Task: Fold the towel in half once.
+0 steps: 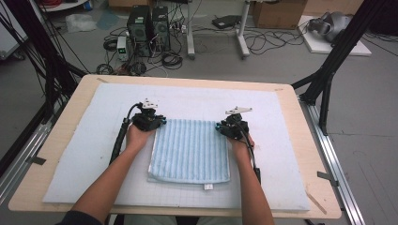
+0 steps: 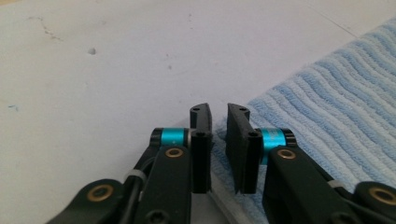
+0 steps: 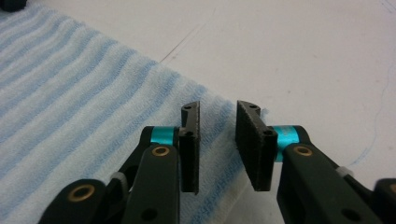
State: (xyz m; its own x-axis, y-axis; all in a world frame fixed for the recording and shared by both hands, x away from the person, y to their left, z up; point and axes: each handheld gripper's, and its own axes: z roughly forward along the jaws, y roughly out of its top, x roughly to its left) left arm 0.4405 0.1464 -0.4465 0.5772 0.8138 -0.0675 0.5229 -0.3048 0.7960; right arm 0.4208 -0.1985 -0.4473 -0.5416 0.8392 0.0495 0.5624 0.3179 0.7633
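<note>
A light blue ribbed towel (image 1: 190, 150) lies folded flat on the white mat (image 1: 84, 140), with a small white tag (image 1: 209, 186) at its near edge. My left gripper (image 1: 158, 123) sits at the towel's far left corner, and my right gripper (image 1: 221, 126) at its far right corner. In the left gripper view the jaws (image 2: 218, 114) stand a little apart, over the towel's corner (image 2: 327, 102), with nothing pinched between them. In the right gripper view the jaws (image 3: 217, 112) also show a gap, above the towel's edge (image 3: 70, 93), and the pads are bare.
The mat covers most of a wooden table (image 1: 65, 117). Black frame legs (image 1: 328, 70) stand at both sides. On the floor beyond the table are computer towers (image 1: 148, 26), cables and cardboard boxes (image 1: 277, 14).
</note>
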